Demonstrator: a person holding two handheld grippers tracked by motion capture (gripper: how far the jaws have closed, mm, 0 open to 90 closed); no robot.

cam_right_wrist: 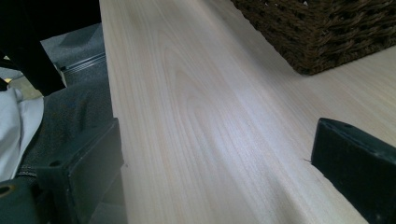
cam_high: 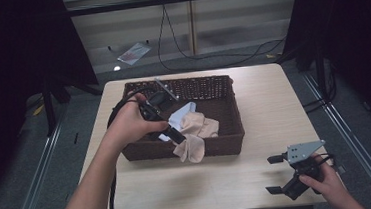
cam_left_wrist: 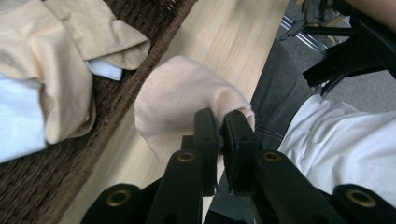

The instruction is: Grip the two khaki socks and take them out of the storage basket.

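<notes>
High view: the left hand-held gripper (cam_high: 172, 134) is seen at the wicker basket (cam_high: 226, 144)'s front rim, on the desk (cam_high: 269, 108). Its own view reveals a beige sock (cam_left_wrist: 182, 100) pinched tight. The right hand-held gripper (cam_high: 278, 174) is held open, empty.

A peach sock (cam_left_wrist: 182, 98) droops over a dark-brown woven basket (cam_high: 226, 144) (pale wood-grain table (cam_high: 273, 102)).

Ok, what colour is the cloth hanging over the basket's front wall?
Pale peach, plain; the cloth shows best in the left gripper view, pinched by the left gripper.
</notes>
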